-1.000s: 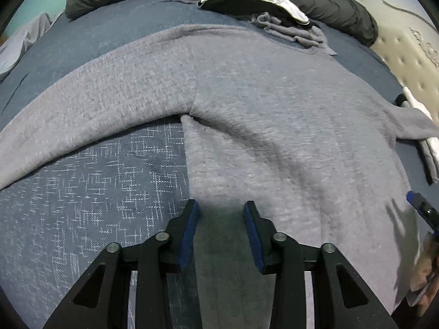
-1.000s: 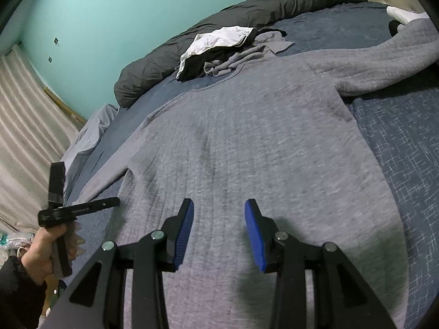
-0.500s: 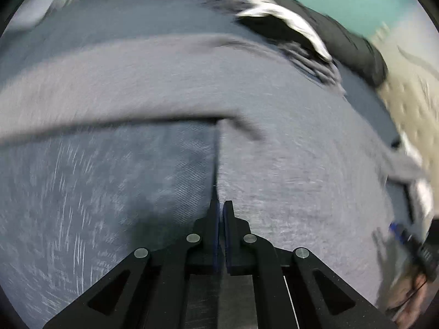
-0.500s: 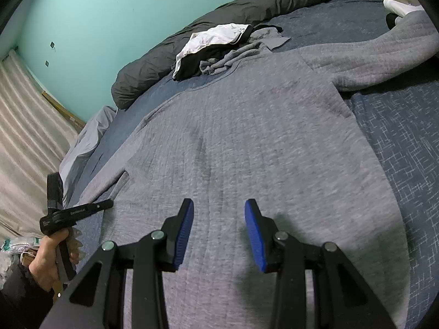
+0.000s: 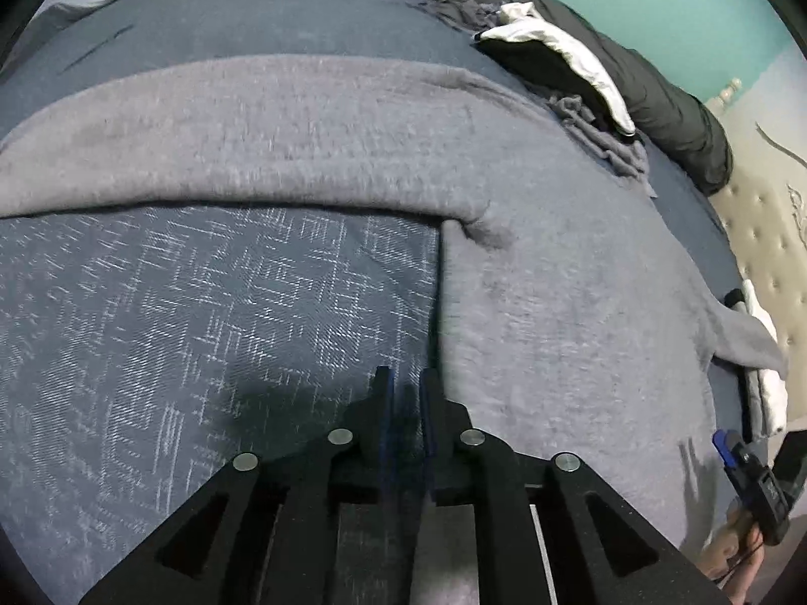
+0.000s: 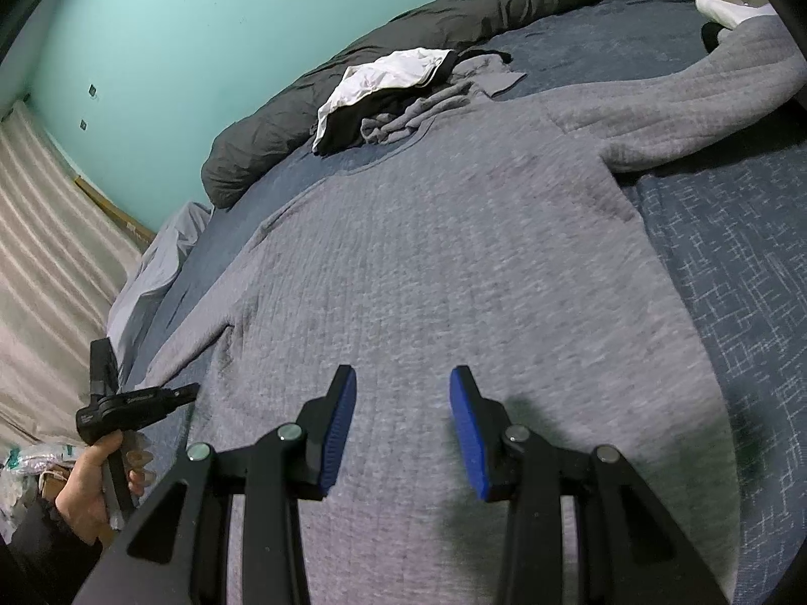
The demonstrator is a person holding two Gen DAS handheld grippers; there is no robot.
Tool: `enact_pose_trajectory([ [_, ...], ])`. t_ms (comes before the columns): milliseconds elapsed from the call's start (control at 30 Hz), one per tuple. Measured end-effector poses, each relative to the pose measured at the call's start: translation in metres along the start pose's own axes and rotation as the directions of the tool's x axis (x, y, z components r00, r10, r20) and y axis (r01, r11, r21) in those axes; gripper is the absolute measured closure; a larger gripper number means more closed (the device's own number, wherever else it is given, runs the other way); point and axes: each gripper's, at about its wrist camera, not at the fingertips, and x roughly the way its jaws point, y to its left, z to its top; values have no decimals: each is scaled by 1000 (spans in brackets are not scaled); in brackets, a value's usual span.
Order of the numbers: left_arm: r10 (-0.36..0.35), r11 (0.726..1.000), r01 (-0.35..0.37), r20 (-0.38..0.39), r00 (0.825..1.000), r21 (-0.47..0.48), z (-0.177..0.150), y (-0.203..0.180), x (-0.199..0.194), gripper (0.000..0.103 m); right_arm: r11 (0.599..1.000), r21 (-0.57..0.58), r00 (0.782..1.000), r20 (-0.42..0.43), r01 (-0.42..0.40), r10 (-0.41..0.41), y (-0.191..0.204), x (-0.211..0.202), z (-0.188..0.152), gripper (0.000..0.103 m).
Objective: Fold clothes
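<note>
A grey long-sleeved sweater [image 5: 565, 302] lies spread flat on the blue bed, also seen in the right wrist view [image 6: 454, 262]. One sleeve [image 5: 227, 141] stretches left, the other [image 6: 706, 101] runs to the far right. My left gripper [image 5: 403, 388] has its jaws nearly together at the sweater's left side edge near the hem; whether cloth is between them is hidden. It also shows at the left of the right wrist view [image 6: 186, 393]. My right gripper [image 6: 403, 393] is open and empty, low over the sweater's lower body, and shows at the right edge of the left wrist view [image 5: 726, 448].
A pile of white, black and grey clothes [image 6: 398, 91] lies beyond the sweater's collar. A dark rolled duvet [image 6: 454, 25] lines the far side by the teal wall. A padded headboard [image 5: 766, 232] is at the right. The patterned blue bedspread [image 5: 202, 312] is bare left of the sweater.
My left gripper went from open over the hem to nearly closed and shifted left to the sweater's side edge. The right gripper stayed open and barely moved.
</note>
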Motion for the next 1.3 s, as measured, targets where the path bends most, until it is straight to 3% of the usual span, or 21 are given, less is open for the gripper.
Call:
enact_pose_trajectory([
  [133, 20, 994, -17, -29, 999, 106, -14, -17, -4, 67, 1000, 4, 1000, 2, 0, 0, -1, -2, 0, 64],
  [333, -6, 986, 21, -88, 996, 163, -26, -34, 6, 66, 1000, -1, 1000, 2, -2, 2, 1, -3, -1, 64],
  [367, 0, 983, 19, -100, 995, 183, -29, -37, 9, 79, 1000, 0, 1000, 2, -2, 2, 1, -2, 0, 64],
  [400, -2, 981, 22, -105, 994, 190, -29, -38, 10, 100, 1000, 0, 1000, 2, -2, 2, 1, -2, 0, 64],
  [633, -22, 996, 28, -63, 998, 88, -21, -3, -11, 100, 1000, 3, 1000, 12, -3, 3, 0, -5, 3, 64],
  [767, -55, 998, 55, -99, 994, -3, -25, 19, -6, 100, 1000, -18, 1000, 17, 20, -20, 3, -12, 4, 64],
  [900, -28, 1000, 29, -110, 994, 11, -35, 13, -15, 95, 999, 0, 999, 5, 47, -47, 0, -30, 12, 64],
  [1067, -28, 999, 31, -105, 994, 30, -49, 15, -47, 84, 990, -80, 991, -48, 120, -124, -6, -66, 11, 60],
  [1133, -27, 998, 34, -110, 994, 61, -59, 15, -62, 78, 986, -82, 981, -112, 147, -156, -19, -77, 6, 53],
  [1200, -28, 994, 41, -131, 991, 98, -71, 8, -68, 71, 981, -82, 968, -167, 175, -186, -30, -86, -2, 53],
  [1300, -22, 986, 48, -163, 986, 157, -95, -2, -76, 69, 967, -110, 944, -216, 228, -248, -45, -102, -18, 53],
])
